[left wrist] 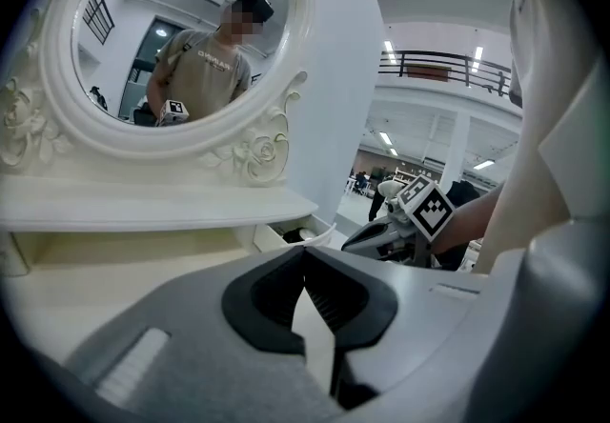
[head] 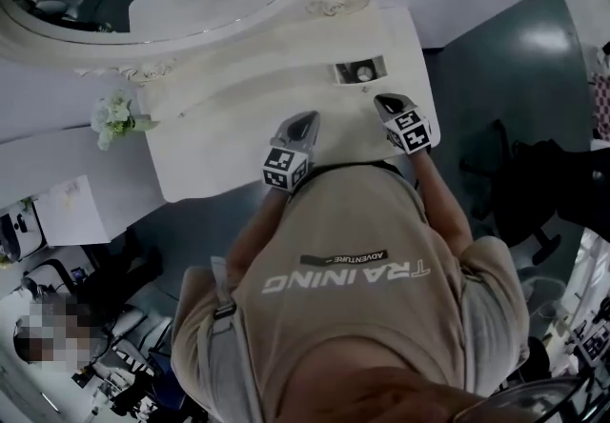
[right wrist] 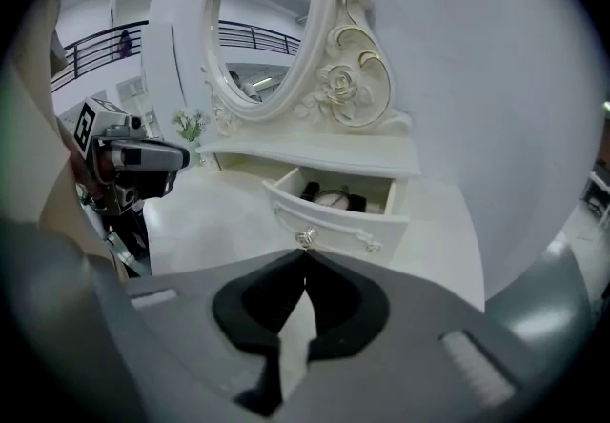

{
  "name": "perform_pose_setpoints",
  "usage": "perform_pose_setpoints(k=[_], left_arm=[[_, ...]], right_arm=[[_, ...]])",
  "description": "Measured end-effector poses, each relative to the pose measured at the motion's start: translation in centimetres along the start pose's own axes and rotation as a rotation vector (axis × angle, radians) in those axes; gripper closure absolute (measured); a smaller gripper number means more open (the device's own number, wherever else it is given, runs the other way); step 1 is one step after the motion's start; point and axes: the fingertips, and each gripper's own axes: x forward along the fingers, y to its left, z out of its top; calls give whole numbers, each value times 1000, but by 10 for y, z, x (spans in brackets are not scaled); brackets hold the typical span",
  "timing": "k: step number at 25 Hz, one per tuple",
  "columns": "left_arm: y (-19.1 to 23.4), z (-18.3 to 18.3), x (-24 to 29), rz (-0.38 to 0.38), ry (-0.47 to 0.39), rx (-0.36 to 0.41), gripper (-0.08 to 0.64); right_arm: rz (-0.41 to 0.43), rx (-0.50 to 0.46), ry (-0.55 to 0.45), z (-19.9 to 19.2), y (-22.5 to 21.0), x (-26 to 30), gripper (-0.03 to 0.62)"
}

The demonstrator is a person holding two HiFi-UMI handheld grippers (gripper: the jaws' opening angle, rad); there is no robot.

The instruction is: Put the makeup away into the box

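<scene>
Drawer [right wrist: 334, 219] under the mirror [right wrist: 262, 21] stands pulled open, the makeup [right wrist: 332, 196] lying inside it: dark pieces and a pale round one. Left gripper [left wrist: 305, 251] and right gripper [right wrist: 305, 257] are both pinched together, empty, over open white tabletop [right wrist: 219, 221] near its front edge

Overhead; two low views facing drawer [right wrist: 334, 224]

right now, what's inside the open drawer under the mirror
The drawer holds a round pale item between one dark item and a second dark item. Its front wall covers their lower parts and the drawer floor, so anything lying low there is hidden.
</scene>
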Motion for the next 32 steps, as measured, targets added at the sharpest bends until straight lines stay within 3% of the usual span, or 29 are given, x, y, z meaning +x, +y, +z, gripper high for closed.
perform_pose_setpoints(k=[6,11,19,23,32], left_arm=[[-12,-8,40,-45,55,9,560],[-4,-25,71,-18,136,32,560],[6,-52,114,17,235,-38,560],[5,-51,138,29,233,-51,560],[6,-52,141,22,254,-30,560]], right_arm=[[2,25,-15,4,-13,-2,588],[24,3,-21,2,-26,-2,589],[58,4,-64,-9,-48,10,589],[66,7,-98,-10,-76,16,589],[89,27,-98,-9,-84,23,589]])
